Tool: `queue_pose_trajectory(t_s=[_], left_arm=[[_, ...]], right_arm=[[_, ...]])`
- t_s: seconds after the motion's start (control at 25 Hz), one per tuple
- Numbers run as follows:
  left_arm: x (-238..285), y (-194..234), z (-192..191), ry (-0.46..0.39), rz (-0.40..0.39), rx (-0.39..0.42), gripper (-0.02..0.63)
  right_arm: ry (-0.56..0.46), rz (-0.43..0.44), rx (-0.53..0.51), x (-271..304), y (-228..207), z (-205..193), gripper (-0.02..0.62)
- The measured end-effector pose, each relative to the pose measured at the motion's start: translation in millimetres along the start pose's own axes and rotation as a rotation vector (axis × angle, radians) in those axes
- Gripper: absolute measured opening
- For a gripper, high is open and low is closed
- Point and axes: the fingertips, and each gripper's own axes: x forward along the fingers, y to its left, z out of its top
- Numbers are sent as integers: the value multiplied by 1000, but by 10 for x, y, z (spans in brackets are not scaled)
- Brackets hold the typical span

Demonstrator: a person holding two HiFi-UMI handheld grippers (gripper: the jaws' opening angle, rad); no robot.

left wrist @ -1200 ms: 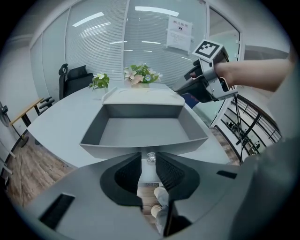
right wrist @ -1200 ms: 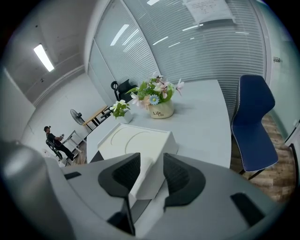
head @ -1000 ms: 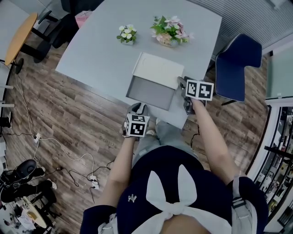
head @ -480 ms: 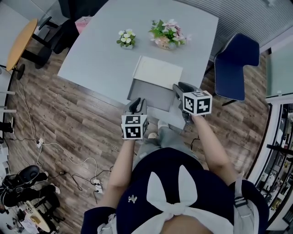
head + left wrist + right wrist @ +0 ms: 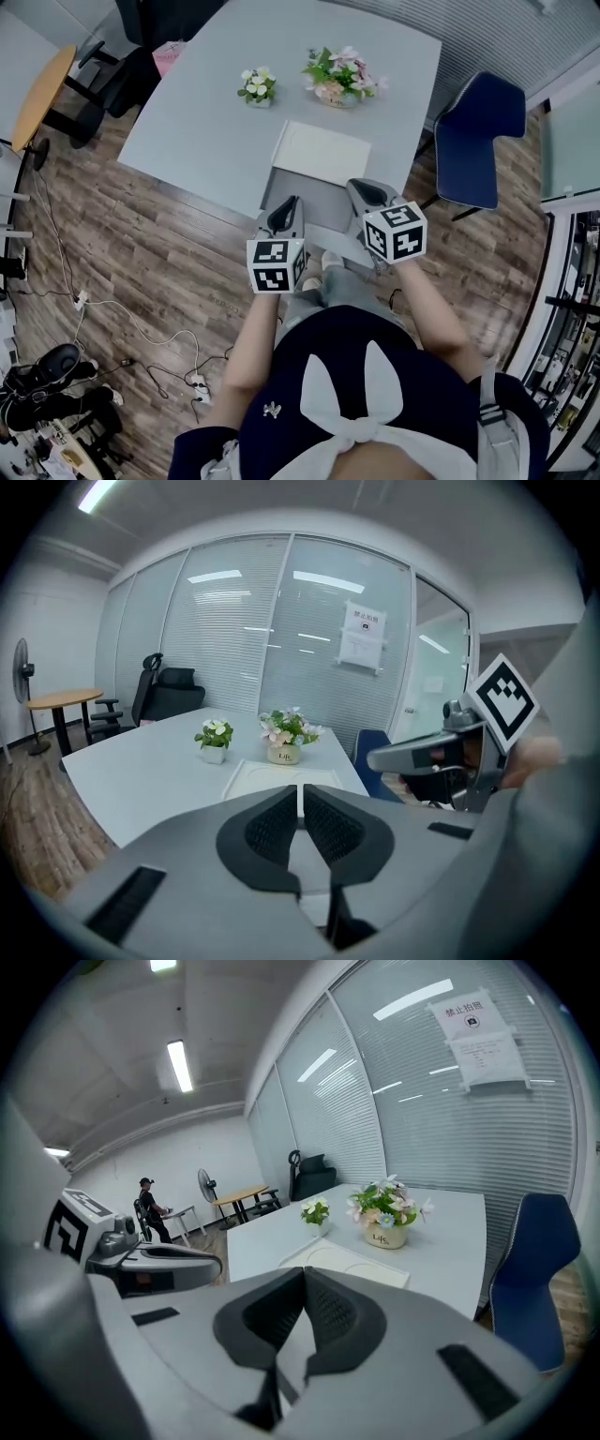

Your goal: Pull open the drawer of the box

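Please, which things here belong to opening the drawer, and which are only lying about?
For the job: white box; its drawer, already pulled out.
Just lying about: small flower pot; bigger flower pot; blue chair; round wooden table.

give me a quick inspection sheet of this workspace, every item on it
surface: grey table, carrying the box and the pots
job's things: white box at the near edge, drawer pulled out
clutter: small flower pot and large flower pot behind the box
grippers: left gripper closing, nothing between its jaws; right gripper shut, empty
cables: cables on the wood floor
surroundings: blue chair, round wooden table, glass walls
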Motion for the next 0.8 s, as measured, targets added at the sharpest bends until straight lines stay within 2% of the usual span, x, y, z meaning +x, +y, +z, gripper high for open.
queue_pose_trajectory(t_s=[0.36, 0.8], left_arm=[[-81, -62, 171, -44, 3, -9, 29], [-233, -242, 269, -98, -29, -19, 28]], right_arm=[[-57, 82, -42, -169, 362, 87, 3], [-76, 95, -72, -291, 518, 118, 3]])
